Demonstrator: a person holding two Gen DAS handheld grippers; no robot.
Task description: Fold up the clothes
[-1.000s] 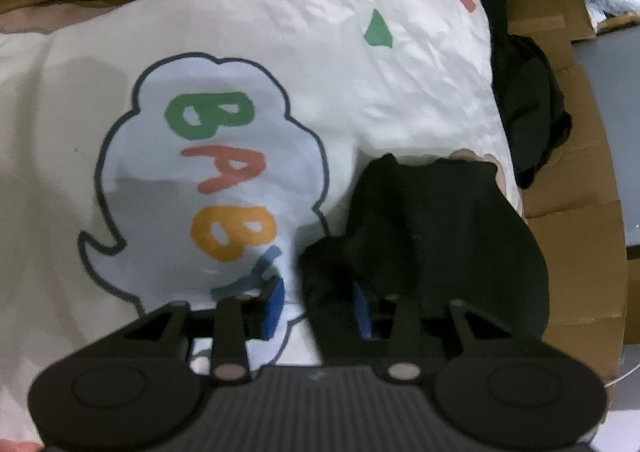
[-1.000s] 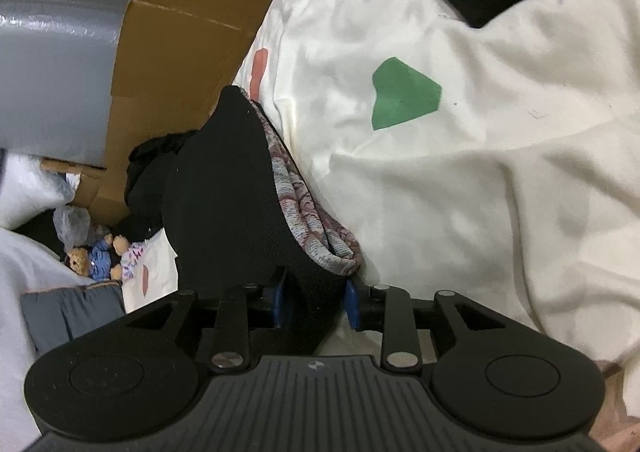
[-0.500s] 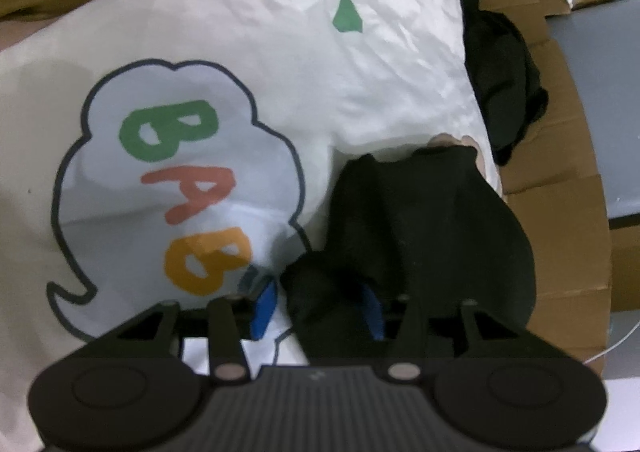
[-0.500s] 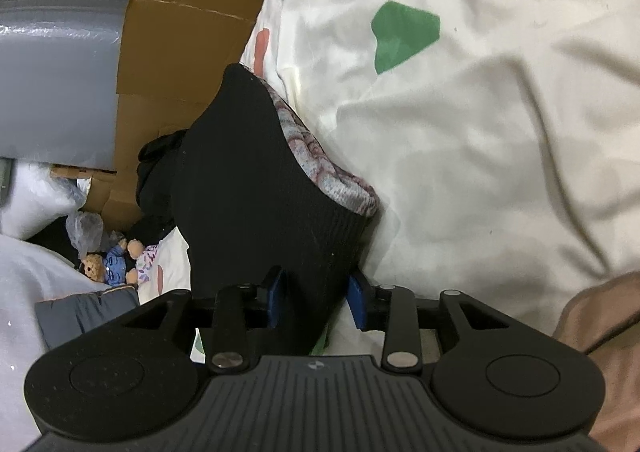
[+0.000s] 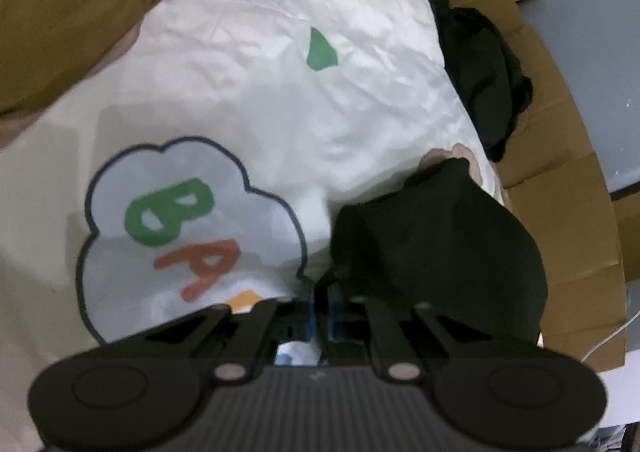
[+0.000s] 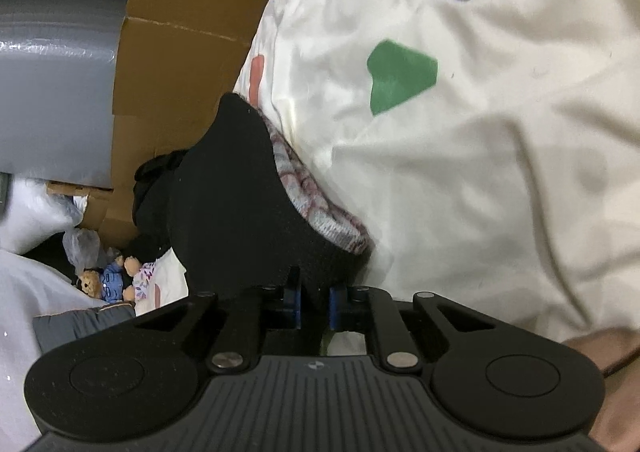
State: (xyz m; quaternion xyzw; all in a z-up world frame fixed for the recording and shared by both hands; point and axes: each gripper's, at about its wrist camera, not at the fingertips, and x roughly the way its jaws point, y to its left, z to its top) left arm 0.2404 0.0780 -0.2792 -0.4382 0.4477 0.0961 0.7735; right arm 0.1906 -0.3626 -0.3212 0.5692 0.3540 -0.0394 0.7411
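Left gripper (image 5: 320, 310) pinched shut on black garment (image 5: 440, 244) edge; right gripper (image 6: 314, 308) closing on its other end. Thin bites, so I'd expect slip when lifting.

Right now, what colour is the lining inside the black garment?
The lining is mottled pink and grey, clearest in the right wrist view.

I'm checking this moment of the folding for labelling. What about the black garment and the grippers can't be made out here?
- Left wrist view: the black garment shows no seams or shape, too dark; its near edge is hidden behind the left gripper.
- Right wrist view: the right gripper is closing on black cloth; its own body hides the pinched edge.
- Right wrist view: the patterned lining runs under the black layer, extent unclear.
- Whole garment: cut off in both views.
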